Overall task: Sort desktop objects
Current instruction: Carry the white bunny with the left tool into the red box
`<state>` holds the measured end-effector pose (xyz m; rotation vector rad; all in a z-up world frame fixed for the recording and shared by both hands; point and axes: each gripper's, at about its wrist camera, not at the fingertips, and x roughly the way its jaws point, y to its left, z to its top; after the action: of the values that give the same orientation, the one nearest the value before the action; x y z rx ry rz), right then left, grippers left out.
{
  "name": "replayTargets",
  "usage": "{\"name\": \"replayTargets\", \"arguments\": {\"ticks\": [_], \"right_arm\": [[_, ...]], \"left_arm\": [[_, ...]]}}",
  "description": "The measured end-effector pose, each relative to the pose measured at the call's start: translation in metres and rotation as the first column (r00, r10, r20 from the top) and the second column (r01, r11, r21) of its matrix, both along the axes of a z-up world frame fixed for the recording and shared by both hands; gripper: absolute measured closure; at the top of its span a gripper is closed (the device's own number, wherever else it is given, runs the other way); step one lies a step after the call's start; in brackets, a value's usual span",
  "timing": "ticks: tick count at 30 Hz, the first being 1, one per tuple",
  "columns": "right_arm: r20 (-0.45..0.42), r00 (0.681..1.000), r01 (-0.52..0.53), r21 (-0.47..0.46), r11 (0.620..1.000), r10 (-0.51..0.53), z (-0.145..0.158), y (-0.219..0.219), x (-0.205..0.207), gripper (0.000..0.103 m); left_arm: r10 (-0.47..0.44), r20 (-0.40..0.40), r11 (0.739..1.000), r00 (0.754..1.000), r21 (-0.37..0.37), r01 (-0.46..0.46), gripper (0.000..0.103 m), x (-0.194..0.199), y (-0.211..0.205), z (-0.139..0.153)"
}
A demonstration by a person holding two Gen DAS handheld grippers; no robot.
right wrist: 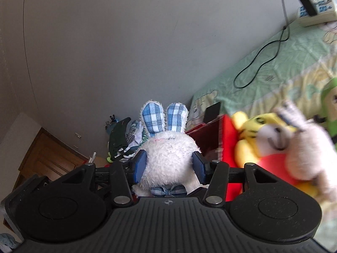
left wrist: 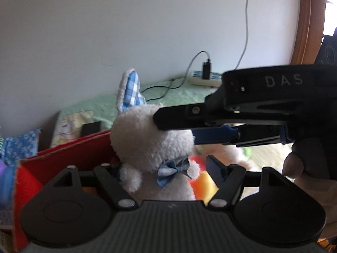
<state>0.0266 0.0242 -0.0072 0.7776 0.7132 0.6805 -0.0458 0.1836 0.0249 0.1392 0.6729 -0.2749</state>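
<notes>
A white plush rabbit [left wrist: 151,139] with blue checked ears and a blue bow tie hangs upright over a red box [left wrist: 69,154]. My right gripper [left wrist: 174,126] comes in from the right and is shut on the rabbit's head; in the right wrist view its blue pads [right wrist: 140,165] press both sides of the head [right wrist: 170,154]. My left gripper [left wrist: 166,170] stands wide around the rabbit's body, its fingers [left wrist: 214,166] apart from the plush. A yellow tiger plush [right wrist: 259,139] and a pale plush [right wrist: 305,147] lie to the right of the box.
The red box's wall [right wrist: 229,143] is open at the top. A green printed bedsheet [right wrist: 273,69] holds a power strip [right wrist: 316,12] with a charger and a black cable [right wrist: 259,61]. A green plush [right wrist: 330,105] lies far right. A grey wall is behind.
</notes>
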Motion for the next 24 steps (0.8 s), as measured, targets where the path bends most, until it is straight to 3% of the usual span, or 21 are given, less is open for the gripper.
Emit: {"name": "replayTargets", "arguments": {"ticks": [7, 18, 24], "right_arm": [[-0.035, 0.999, 0.021, -0.016, 1.0, -0.021, -0.023, 0.06, 0.019, 0.051], [-0.062, 0.991, 0.108, -0.163, 0.981, -0.119, -0.047, 0.09, 0.047, 0.051], [-0.06, 0.988, 0.12, -0.254, 0.96, -0.14, -0.051, 0.1, 0.057, 0.052]], "left_arm": [[0.0, -0.042, 0.998, 0.999, 0.06, 0.003, 0.029, 0.022, 0.066, -0.017], [-0.063, -0.215, 0.988, 0.975, 0.126, 0.092, 0.025, 0.064, 0.075, -0.062], [-0.074, -0.325, 0.994, 0.943, 0.05, 0.095, 0.022, 0.078, 0.083, -0.069]]}}
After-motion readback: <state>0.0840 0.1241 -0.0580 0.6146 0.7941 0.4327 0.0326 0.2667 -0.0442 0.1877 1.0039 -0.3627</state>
